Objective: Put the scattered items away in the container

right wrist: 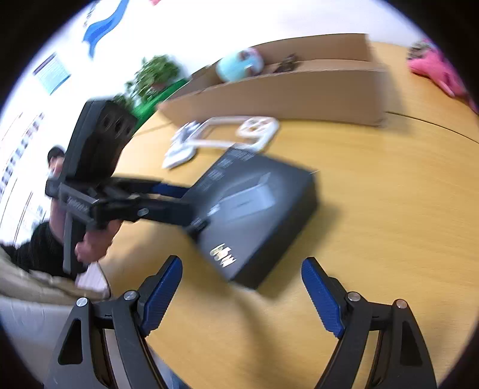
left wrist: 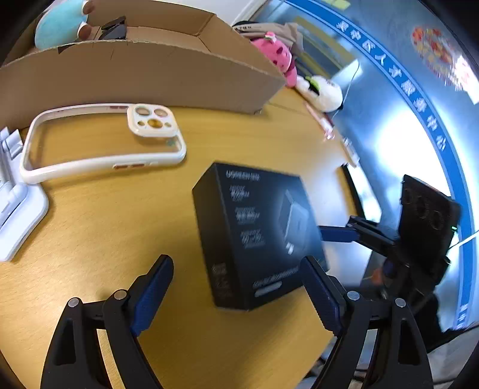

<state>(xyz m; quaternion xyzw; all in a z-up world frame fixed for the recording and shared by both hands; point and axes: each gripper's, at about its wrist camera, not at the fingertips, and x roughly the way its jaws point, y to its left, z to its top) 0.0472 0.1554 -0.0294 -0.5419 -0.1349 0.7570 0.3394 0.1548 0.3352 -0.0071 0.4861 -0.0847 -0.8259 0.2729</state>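
A black product box point(left wrist: 257, 233) lies flat on the wooden table point(left wrist: 104, 224). My left gripper point(left wrist: 236, 260) stands open astride its near end: the right pad point(left wrist: 321, 294) is at the box's corner, while bare table shows between the box and the left pad point(left wrist: 152, 294). In the right wrist view that gripper point(right wrist: 191, 206) reaches the box point(right wrist: 257, 215) from the left. My right gripper point(right wrist: 242, 261) is open and empty, just short of the box; one of its fingers point(left wrist: 335, 235) shows by the box's far right side. The cardboard container point(left wrist: 149, 74) stands behind.
A white phone case point(left wrist: 101, 143) and a white stand point(left wrist: 15, 194) lie left of the box. The container holds a light-blue plush point(left wrist: 60, 24) and a dark item point(left wrist: 113, 30). Pink point(left wrist: 277, 57) and white point(left wrist: 321, 92) plush toys sit beside it. The table's edge runs close on the right.
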